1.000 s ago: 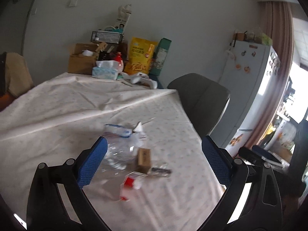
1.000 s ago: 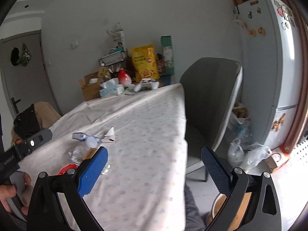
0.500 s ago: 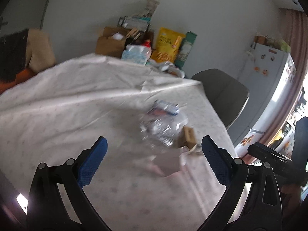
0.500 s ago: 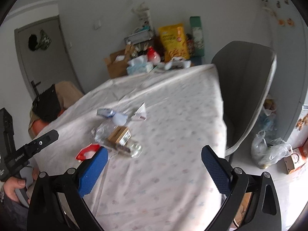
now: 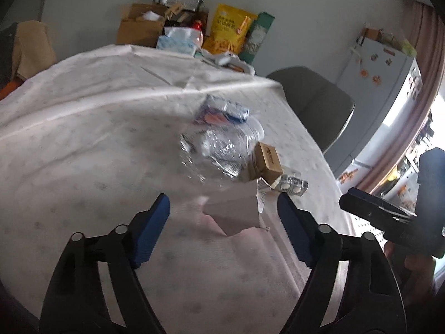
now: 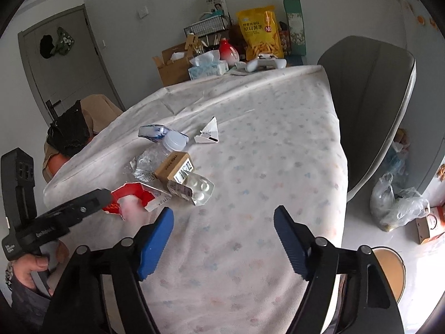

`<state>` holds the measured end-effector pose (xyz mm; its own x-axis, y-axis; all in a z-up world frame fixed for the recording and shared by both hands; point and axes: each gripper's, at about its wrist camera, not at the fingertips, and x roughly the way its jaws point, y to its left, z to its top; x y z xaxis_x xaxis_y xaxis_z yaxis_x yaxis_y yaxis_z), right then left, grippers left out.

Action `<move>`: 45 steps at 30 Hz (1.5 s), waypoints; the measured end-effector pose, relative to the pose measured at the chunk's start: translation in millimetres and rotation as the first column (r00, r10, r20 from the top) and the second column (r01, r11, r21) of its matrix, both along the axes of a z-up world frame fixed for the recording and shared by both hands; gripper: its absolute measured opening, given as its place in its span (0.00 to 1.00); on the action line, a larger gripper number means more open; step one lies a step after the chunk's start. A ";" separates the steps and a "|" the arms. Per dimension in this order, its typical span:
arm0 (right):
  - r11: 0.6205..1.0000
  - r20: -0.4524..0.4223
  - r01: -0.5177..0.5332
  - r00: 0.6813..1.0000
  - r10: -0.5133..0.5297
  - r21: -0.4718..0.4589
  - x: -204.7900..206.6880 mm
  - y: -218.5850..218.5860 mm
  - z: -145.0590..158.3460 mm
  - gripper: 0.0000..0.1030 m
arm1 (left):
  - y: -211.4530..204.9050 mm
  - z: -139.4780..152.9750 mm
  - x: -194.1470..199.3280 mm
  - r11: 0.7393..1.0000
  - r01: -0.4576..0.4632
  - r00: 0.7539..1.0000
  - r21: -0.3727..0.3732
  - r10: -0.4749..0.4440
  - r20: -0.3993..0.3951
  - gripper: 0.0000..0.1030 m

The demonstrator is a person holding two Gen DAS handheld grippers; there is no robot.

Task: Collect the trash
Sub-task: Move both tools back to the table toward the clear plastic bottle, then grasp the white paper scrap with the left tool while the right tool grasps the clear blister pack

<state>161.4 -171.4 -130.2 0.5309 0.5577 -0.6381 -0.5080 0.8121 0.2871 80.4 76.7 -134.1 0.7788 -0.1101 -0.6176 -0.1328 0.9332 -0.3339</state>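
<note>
Both hand-held grippers hover over the near end of the cloth-covered table (image 6: 278,144), and each has its blue-padded fingers spread wide with nothing between them. Seen from the left wrist camera, the left gripper (image 5: 224,229) points down and forward at a torn paper carton (image 5: 235,213), which lies on the cloth just ahead of the gap between its pads — not touching either. From the right wrist camera the same carton shows red and white (image 6: 133,194), and the left gripper's black body (image 6: 52,222) reaches in from the left edge above it, a bare hand (image 6: 30,270) wrapped round its handle below. The right gripper (image 6: 224,243) sits higher and nearer the table edge, over bare cloth, angled toward the far wall.

The trash lies bunched together beyond the carton: a crushed clear plastic bottle (image 6: 158,156) with a pale cap, a small brown cardboard box (image 6: 175,167) resting against it, a pill blister pack (image 6: 198,188) beside the box, a blue-and-white wrapper (image 6: 151,132) farther back, and a folded white scrap of paper (image 6: 208,135) a little apart to the right. A grey chair (image 6: 367,105) stands at the table's right side.
</note>
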 end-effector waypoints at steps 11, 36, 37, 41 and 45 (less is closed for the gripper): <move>0.995 0.004 -0.085 0.996 0.085 -0.057 11.4 31.9 -1.8 0.68 | 7.0 5.0 -9.4 0.999 -0.055 0.998 -0.001 0.054 -0.009 0.40; 0.962 -0.022 -0.214 0.977 0.213 -0.169 31.8 84.9 -8.9 0.46 | 48.1 17.0 -31.6 0.983 -0.180 0.982 -0.022 0.181 0.051 0.40; 0.965 -0.022 -0.206 0.979 0.205 -0.161 30.3 80.4 -7.4 0.46 | 45.8 18.2 -30.3 0.985 -0.173 0.983 -0.024 0.174 0.054 0.40; 0.977 -0.020 -0.169 0.986 0.167 -0.130 23.0 55.2 -0.1 0.46 | 33.7 23.6 -22.7 0.990 -0.141 0.988 -0.021 0.142 0.066 0.40; 0.988 -0.013 -0.123 0.992 0.123 -0.096 19.2 28.6 4.5 0.47 | 18.1 31.6 -11.0 0.995 -0.097 0.992 -0.017 0.098 0.081 0.40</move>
<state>180.6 -142.7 -125.7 0.4571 0.5543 -0.6956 -0.6039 0.7676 0.2148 69.4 94.8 -102.5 0.8341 -0.0387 -0.5503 -0.1949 0.9126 -0.3595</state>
